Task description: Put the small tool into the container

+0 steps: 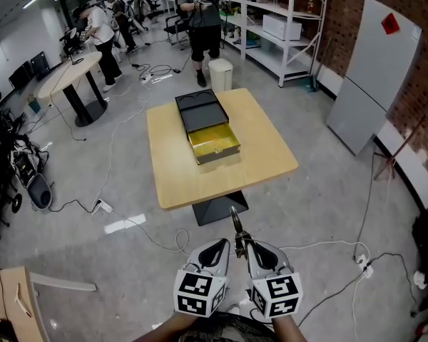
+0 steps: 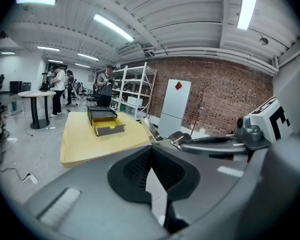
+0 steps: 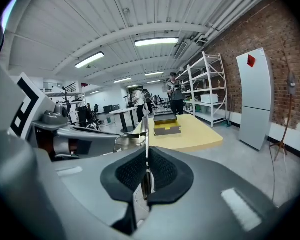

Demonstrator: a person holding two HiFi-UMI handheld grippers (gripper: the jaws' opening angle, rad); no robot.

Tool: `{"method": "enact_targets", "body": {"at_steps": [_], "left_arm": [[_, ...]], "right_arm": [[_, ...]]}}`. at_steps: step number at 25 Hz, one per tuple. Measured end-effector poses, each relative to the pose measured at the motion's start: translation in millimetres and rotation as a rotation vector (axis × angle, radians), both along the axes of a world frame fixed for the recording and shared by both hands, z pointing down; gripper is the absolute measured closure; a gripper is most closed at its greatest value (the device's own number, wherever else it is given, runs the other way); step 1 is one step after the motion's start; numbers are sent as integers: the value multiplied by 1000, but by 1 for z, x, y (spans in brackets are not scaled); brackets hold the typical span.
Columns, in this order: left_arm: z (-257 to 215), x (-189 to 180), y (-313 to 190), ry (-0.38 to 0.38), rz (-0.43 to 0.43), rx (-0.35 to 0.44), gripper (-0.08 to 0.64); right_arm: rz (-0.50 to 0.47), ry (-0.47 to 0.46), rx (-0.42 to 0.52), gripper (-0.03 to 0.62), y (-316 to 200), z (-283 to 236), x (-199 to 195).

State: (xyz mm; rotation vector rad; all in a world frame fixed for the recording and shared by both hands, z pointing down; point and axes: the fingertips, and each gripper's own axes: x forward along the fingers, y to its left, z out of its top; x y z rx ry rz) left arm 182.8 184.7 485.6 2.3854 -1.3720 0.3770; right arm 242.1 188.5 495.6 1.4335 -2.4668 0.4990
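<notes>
Bright, even indoor light comes from long ceiling strips (image 3: pixel 156 42) above and ahead of both grippers. Shadows are soft, with a faint one under the table (image 1: pixel 271 169) ahead. Both gripper views bulge like a fisheye and have dark rounded corners. The bodies of the left gripper (image 2: pixel 150 146) and right gripper (image 3: pixel 146 150) blur close up. The small tool (image 3: pixel 146 131) between the right jaws glints.

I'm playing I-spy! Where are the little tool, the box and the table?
small tool (image 1: pixel 236 225), head view, its thin metal middle.
container (image 1: pixel 200 112), head view, its black top.
table (image 1: pixel 267 152), head view, bare wooden top right of the container.
</notes>
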Motion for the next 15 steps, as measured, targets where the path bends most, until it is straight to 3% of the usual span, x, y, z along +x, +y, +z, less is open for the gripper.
{"method": "enact_targets", "body": {"at_steps": [7,15], "left_arm": [[-24,-72,-107,23,11,0,549],[-16,-164,-207,55,13,-9,549]], "right_arm": [[7,14,-18,583,-104,-22,-75],[2,39,-28,583,-201,-17,-169]]}}
